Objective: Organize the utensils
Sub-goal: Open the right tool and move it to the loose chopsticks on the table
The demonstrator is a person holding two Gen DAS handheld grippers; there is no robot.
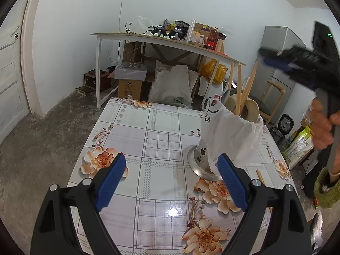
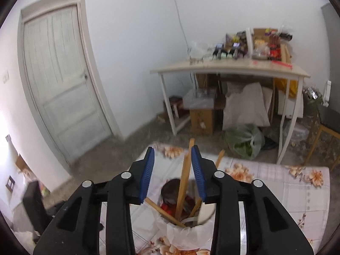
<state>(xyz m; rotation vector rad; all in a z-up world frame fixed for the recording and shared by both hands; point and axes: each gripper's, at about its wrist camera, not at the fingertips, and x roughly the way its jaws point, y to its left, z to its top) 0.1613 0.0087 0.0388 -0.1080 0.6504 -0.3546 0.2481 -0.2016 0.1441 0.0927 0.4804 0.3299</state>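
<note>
No text is showing clearly enough to read. The white bag (image 1: 230, 131) is carrying black marks, and the cardboard box (image 1: 129, 89) a label, both illegible.

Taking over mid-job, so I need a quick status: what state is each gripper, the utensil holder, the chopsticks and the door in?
left gripper: open, empty, over the table.
right gripper: open above the holder, pads not pressing the chopstick between them.
utensil holder: upright, lined with a white plastic bag.
chopsticks: standing tilted in the holder.
loose chopstick: lying on the table beside the holder.
door: closed.
</note>
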